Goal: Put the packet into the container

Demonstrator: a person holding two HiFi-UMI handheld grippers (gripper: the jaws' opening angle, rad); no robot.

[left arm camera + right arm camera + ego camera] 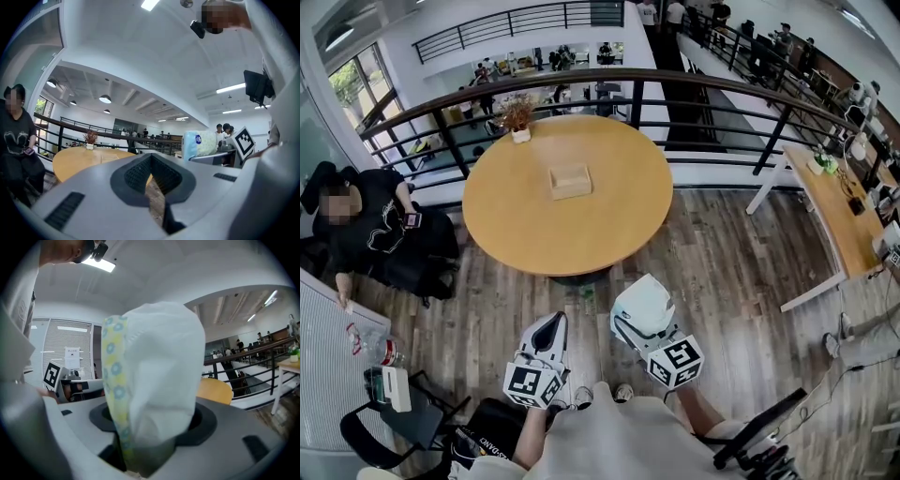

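My right gripper [643, 317] is shut on a soft white packet [642, 302], held over the wooden floor just short of the round table [516, 225]. In the right gripper view the packet [154, 380], with a band of blue-and-yellow flowers down its left edge, stands up between the jaws and fills the middle. The container [570, 182], a small open wooden box, sits at the centre of the table. My left gripper [547, 332] hangs beside the right one with its jaws together and nothing in them. From the left gripper view the packet [199, 144] shows at the right.
A small potted plant [518, 117] stands at the table's far edge, with a black railing [581, 89] behind. A person in black [366, 225] sits left of the table. A white-legged desk [834, 216] stands at the right, and a chair [403, 422] at the lower left.
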